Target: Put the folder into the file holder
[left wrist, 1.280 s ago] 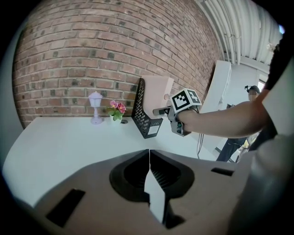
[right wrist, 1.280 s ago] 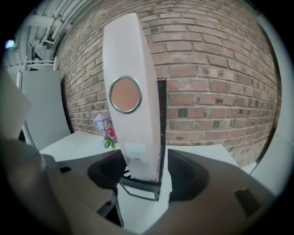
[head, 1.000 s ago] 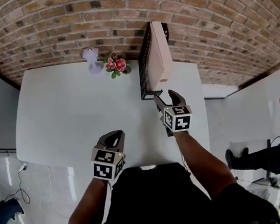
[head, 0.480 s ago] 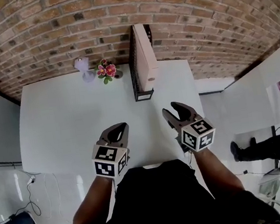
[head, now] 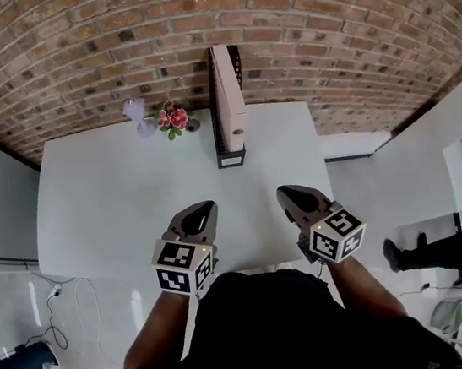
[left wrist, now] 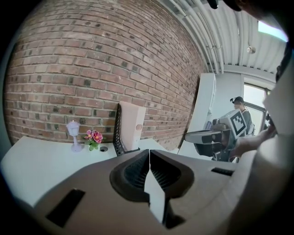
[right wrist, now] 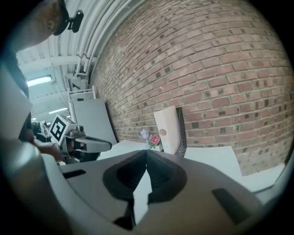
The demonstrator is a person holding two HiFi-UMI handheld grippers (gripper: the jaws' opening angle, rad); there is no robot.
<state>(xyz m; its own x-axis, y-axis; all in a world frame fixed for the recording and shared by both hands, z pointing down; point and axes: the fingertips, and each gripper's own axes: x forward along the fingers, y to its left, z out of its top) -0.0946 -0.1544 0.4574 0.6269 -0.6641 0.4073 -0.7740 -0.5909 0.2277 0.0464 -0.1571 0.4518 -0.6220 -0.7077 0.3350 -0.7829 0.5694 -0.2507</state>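
A pale pink folder (head: 230, 107) stands upright inside the black mesh file holder (head: 218, 130) at the back of the white table (head: 98, 207). The folder (left wrist: 132, 126) and holder (left wrist: 118, 133) show ahead in the left gripper view, and the folder (right wrist: 168, 128) also in the right gripper view. My left gripper (head: 204, 207) hovers near the table's front edge, shut with nothing in it. My right gripper (head: 285, 192) is level with it to the right, jaws together and empty. Both are well short of the holder.
A small purple lamp figure (head: 137, 116) and a pot of pink flowers (head: 173, 118) sit at the back left of the holder. A brick wall (head: 108, 35) runs behind the table. A person (head: 453, 246) is at the far right, off the table.
My right gripper has drawn back from the holder's front end to the table's near edge and its jaws have closed. The folder stays in the holder. The left gripper has barely moved.
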